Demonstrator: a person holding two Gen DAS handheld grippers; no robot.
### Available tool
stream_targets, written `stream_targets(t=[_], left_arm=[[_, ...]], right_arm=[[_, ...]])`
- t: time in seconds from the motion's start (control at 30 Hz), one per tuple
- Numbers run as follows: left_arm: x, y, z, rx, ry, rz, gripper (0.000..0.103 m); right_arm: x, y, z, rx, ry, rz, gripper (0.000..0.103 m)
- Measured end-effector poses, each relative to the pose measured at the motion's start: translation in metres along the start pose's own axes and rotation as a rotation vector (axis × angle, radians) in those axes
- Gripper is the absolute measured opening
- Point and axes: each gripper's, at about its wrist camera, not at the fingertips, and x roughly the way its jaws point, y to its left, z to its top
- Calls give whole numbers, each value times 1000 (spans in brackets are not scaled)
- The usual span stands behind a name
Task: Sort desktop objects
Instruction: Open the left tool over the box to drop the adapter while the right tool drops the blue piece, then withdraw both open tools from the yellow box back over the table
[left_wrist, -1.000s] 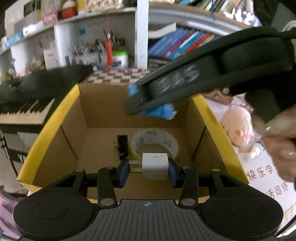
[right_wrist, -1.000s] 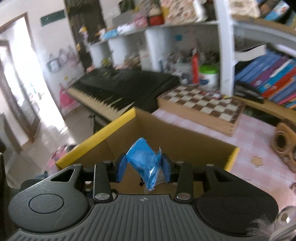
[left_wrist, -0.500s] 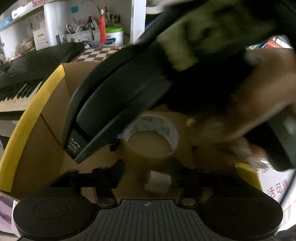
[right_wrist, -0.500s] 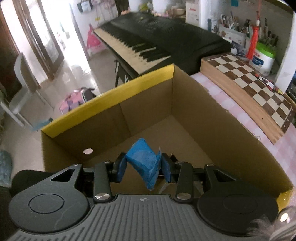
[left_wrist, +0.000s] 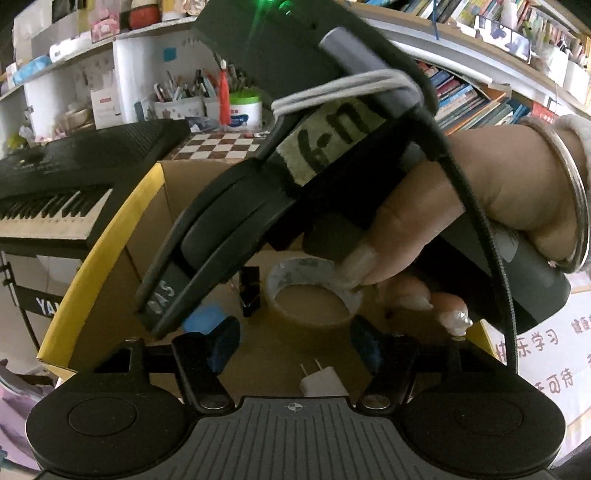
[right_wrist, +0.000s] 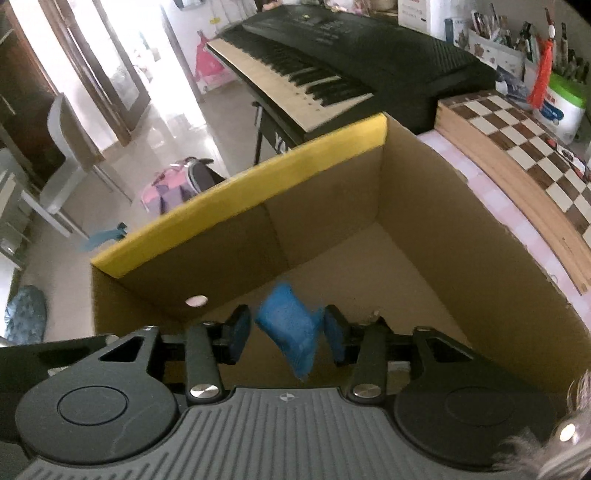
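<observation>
Cardboard box (right_wrist: 332, 229) below; my right gripper (right_wrist: 284, 332), jaws apart, frees the soft, light blue packet (right_wrist: 291, 332); left gripper (left_wrist: 295, 347) wide open, empty.

Box (right_wrist: 332, 229): matt brown cardboard, smooth yellow band on rim. 
Tape roll (left_wrist: 314, 291), centre of left view: glossy translucent film on a paper core. 
Charger (left_wrist: 321, 382), lower centre: smooth white plastic, metal prongs. 
Blue packet (right_wrist: 291, 330), right view: crinkled, probably plastic film; blurred. 
Chessboard (right_wrist: 517, 155), upper right: polished wood. 
Bracelet (left_wrist: 576, 206), right edge: shiny metal.
</observation>
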Motion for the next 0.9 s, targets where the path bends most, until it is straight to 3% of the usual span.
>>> stream_targets(t=[0.3, 0.5, 0.9], left_arm=[[-21, 5, -3, -24, -72, -5, 75], [-46, 13, -13, -65, -153, 32, 89], [-97, 41, -33, -141, -294, 95, 93]], right_arm=[[-44, 7, -10, 73, -149, -59, 62], [-85, 13, -28, 158, -276, -143, 62], [-159, 38, -107, 368, -512, -348, 62]])
